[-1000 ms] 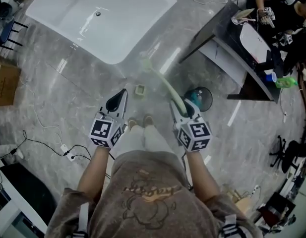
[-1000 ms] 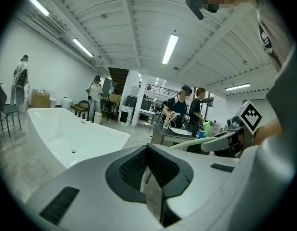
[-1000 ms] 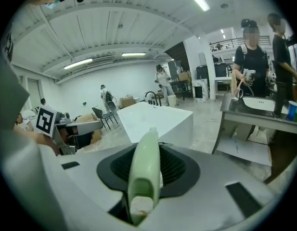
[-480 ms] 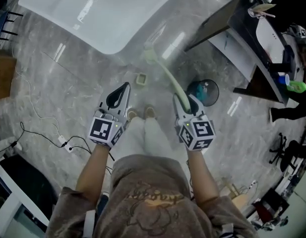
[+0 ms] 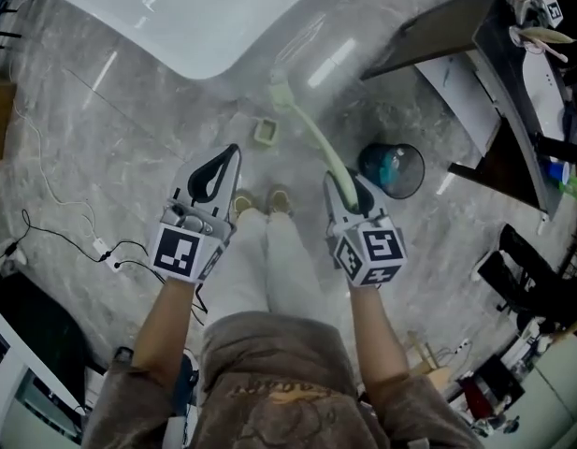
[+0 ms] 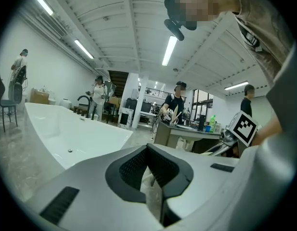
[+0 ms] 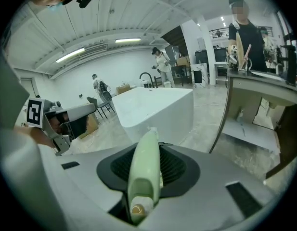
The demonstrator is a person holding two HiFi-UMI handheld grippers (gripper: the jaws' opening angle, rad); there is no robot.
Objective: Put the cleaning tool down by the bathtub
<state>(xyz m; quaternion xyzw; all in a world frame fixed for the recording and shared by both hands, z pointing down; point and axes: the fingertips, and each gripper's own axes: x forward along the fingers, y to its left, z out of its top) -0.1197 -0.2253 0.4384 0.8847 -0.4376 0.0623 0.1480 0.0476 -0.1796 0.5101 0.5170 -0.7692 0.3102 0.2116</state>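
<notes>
Pale green, long-handled cleaning brush [image 5: 318,146], slightly curved. Clamped at the handle's end in the right gripper [image 5: 349,195], slanting away toward the white bathtub [image 5: 204,26]. Brush head near the tub's rounded near rim.

Glossy white bathtub [image 5: 204,17] is throwing hard reflections. Polished grey marbled stone floor [image 5: 101,129] is shining likewise. Pale green smooth plastic cleaning tool [image 7: 144,172] is looking satin. Left gripper [image 5: 228,161] is showing matt grey plastic, black ribbed pads [image 6: 133,165].
</notes>
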